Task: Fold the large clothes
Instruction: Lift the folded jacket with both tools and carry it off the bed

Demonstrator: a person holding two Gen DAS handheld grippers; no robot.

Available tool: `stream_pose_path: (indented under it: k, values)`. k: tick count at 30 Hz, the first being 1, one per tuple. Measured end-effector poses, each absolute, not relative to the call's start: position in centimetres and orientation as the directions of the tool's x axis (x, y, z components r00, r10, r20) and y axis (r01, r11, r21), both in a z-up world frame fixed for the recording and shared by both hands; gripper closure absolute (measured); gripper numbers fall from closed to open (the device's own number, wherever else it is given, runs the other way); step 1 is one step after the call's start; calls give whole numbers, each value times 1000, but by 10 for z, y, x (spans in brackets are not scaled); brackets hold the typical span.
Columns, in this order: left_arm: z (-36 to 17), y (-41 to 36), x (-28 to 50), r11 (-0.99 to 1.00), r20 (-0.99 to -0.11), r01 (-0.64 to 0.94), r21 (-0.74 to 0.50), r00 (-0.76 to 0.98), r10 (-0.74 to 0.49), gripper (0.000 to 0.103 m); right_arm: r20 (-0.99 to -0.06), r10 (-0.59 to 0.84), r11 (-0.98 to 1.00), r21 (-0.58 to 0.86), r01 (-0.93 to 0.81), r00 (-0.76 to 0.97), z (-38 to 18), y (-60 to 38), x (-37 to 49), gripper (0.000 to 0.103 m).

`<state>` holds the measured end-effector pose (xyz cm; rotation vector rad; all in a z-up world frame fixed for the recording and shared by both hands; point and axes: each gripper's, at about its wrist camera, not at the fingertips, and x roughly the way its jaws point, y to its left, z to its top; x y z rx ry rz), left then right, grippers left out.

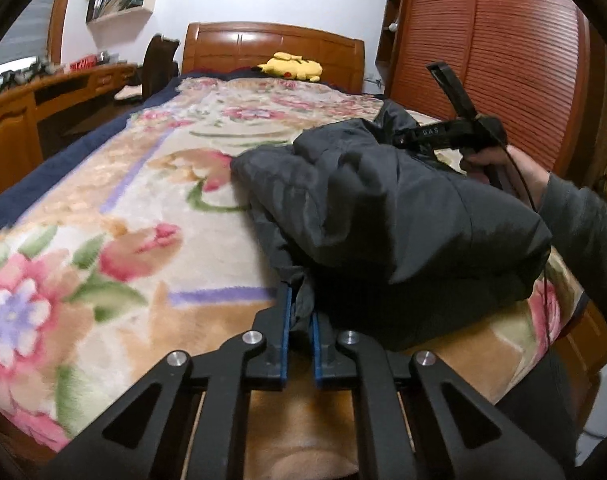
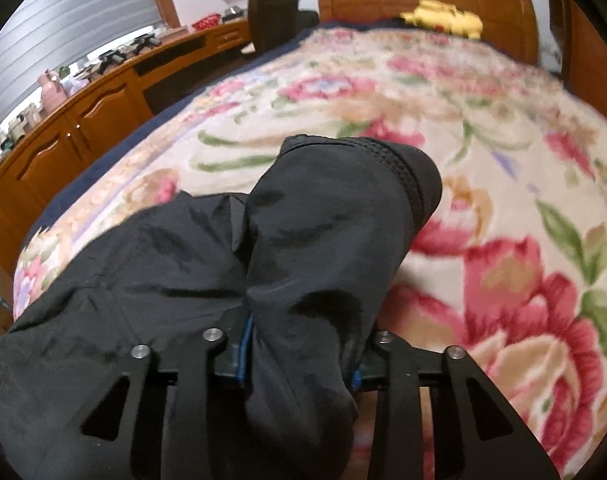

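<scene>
A flowered blanket (image 1: 103, 200) covers the bed. A puffy black jacket (image 1: 383, 216) lies bunched near its foot edge, bare blanket beyond. Left tongs (image 1: 299, 312) pinch its hem; right tongs (image 2: 299, 356) clamp a sleeve.

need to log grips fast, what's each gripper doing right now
left gripper: shut on a thin edge of the black jacket.
right gripper: shut on a thick bunch of the same jacket, the sleeve end.
</scene>
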<state>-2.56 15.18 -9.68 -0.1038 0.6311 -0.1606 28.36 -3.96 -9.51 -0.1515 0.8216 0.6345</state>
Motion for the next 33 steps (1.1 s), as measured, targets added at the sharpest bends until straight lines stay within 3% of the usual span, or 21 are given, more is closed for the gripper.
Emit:
stream_pose_path:
  k: [12, 16, 33]
  values:
    - [-78, 242, -54, 990, -463, 45, -136, 880, -104, 99, -677, 464, 778, 3, -629, 571, -57, 52, 247, 79]
    - [-74, 290, -63, 993, -437, -36, -115, 899, -18, 99, -663, 490, 760, 8, -649, 566, -56, 106, 241, 80]
    - [-58, 495, -77, 910, -482, -412, 44, 789, 381, 99, -625, 640, 564, -15, -826, 448, -56, 395, 222, 81]
